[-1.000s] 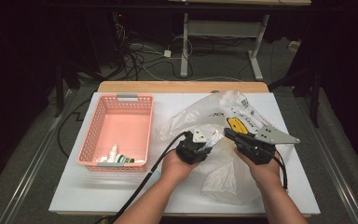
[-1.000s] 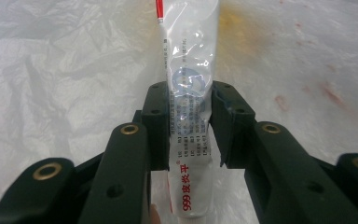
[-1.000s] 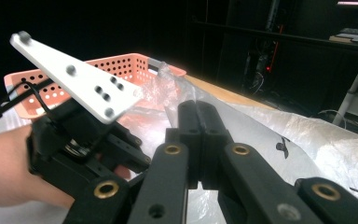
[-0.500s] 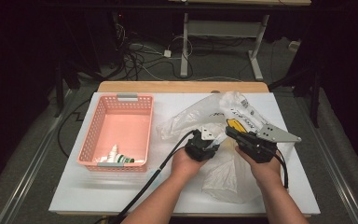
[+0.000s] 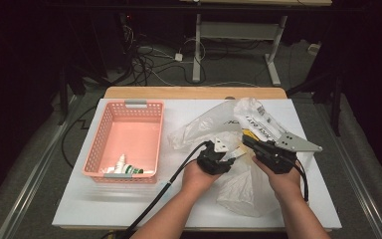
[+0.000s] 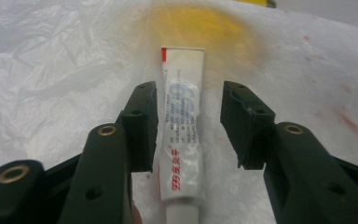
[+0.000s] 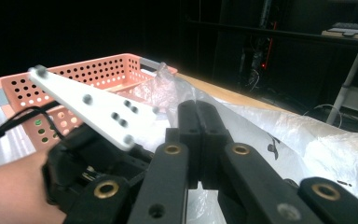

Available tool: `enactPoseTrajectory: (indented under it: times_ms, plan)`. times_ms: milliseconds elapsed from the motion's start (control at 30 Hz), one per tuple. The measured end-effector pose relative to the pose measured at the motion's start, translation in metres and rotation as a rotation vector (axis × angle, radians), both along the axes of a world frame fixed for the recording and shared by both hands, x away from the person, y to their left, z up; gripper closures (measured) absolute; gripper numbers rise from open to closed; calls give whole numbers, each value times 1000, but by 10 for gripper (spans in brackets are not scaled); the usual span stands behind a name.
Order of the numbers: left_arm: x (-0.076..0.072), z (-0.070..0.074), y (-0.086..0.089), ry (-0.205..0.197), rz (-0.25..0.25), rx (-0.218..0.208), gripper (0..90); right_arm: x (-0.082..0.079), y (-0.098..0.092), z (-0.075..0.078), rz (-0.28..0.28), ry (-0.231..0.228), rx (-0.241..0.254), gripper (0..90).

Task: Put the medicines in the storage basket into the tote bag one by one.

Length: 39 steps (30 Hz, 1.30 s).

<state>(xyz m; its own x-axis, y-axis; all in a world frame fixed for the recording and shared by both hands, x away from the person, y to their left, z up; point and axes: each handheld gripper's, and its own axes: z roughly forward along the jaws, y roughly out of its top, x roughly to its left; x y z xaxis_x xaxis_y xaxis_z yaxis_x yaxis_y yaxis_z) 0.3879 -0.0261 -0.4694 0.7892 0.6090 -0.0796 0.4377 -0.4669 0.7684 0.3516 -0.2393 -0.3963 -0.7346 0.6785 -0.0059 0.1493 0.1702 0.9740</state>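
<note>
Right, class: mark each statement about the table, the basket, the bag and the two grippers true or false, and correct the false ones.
1. A white tube lies between the left gripper's jaws. True.
2. The left jaws clamp the tube tightly. False: they have just been opening, with a gap on one side.
3. The right gripper's jaws are wide open. False: they are shut, pinching the plastic bag.
4. The pink basket stands left of both hands. True.
5. The basket is empty. False: small bottles lie at its near end.
</note>
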Motion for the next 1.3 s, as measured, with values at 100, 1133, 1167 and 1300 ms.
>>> enactPoseTrajectory:
  times_ms: [100, 1133, 1167, 1300]
  plan:
    - [-5, 2, 10, 33, -3, -41, 484, -1, 0, 0, 0, -3, -3, 900]
    - [-64, 35, 89, 15, -41, -95, 141, -3, -1, 0, 5, 11, -9, 900]
    - [-65, 38, 91, 8, -39, -97, 140, -3, -1, 0, 6, 10, -9, 900]
    - [-70, 47, 100, -7, -18, -105, 40, -4, -1, 0, 5, 8, -8, 900]
